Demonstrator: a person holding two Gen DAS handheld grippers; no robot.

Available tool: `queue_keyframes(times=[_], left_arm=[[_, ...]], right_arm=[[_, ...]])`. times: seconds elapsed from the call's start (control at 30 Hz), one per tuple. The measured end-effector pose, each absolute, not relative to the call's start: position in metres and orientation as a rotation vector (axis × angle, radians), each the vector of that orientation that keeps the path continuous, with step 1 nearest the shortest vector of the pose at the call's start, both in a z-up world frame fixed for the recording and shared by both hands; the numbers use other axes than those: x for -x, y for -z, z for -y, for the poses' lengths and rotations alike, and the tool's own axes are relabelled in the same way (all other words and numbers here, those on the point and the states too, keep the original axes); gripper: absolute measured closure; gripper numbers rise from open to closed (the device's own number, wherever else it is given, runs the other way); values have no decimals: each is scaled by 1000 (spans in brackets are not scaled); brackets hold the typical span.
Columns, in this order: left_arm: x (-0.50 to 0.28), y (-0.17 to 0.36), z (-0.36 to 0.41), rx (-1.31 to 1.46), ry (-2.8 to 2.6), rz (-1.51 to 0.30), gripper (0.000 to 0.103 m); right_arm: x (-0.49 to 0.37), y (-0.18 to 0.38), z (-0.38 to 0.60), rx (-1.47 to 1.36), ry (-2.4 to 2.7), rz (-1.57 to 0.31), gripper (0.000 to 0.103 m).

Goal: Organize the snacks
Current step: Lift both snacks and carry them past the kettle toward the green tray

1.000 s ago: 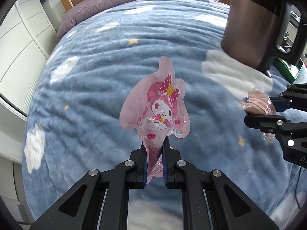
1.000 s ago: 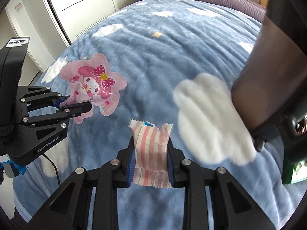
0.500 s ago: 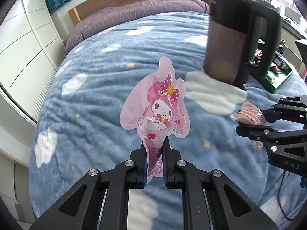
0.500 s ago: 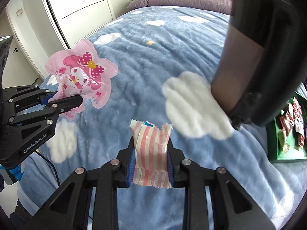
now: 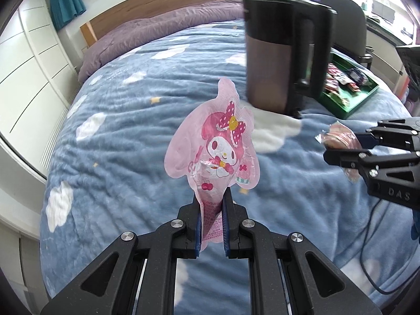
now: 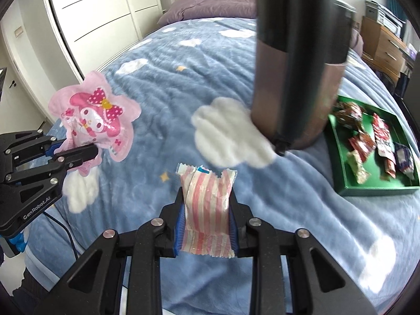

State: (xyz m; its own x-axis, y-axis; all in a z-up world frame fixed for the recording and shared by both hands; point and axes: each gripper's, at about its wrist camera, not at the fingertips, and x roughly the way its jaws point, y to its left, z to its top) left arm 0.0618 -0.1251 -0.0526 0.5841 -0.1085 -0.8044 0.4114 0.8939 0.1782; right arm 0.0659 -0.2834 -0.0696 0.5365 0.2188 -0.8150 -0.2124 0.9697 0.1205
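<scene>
Pink crinkly film is all that the left gripper [image 5: 212, 210] has hold of: its jaws are pinched tight on the narrow bottom tab of a flat, pink, cartoon-rabbit-printed plastic snack pouch [image 5: 215, 147], which stands up well clear of the blue fleece cloud-patterned blanket [image 5: 118, 136]. The right gripper [image 6: 207, 210] is clamped across the middle of a small pink-and-white striped plastic-wrapped snack [image 6: 207, 207], also held off the bedding. Between both snacks and the green open tray [image 6: 378, 190] already holding several wrapped snacks stands a tall brown-and-black jug with a black handle [image 6: 296, 73], perched on the soft blanket. I judge that the main hazard: a swing toward the tray could clip the jug and tip it onto the tray or bedding. The pouch, held only by its slippery tab, may slide out or flop sideways. The two grippers are close and could knock together over the crowded tray, where released snacks might land on its rim.
</scene>
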Motion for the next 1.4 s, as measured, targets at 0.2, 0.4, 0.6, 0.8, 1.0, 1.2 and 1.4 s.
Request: queue_keyframes(times=[0.2,0.4,0.6,0.8,1.0,1.2,1.4], left_arm=[[-42,51,154,-405,379,-904,93],[-21,49,189,-450,460,-909,95],[-8,44,225,-467,532,-902,95],[-6,37,261,-471,581,-891,95],[-11,25,294,-478,617,-870,95],[-20,15,326,-475,644,-852,95],[-34,12,355,-475,663,-844,95]], right_arm=[[-49,68,319,-53,-199,-957,69],[-35,66,357,-93,-134,-940,69],[-25,65,396,-130,-74,-924,69],[-18,62,433,-162,-25,-903,69],[-17,55,470,-185,20,-874,69],[-22,48,503,-200,57,-843,69],[-33,47,528,-216,78,-828,69]])
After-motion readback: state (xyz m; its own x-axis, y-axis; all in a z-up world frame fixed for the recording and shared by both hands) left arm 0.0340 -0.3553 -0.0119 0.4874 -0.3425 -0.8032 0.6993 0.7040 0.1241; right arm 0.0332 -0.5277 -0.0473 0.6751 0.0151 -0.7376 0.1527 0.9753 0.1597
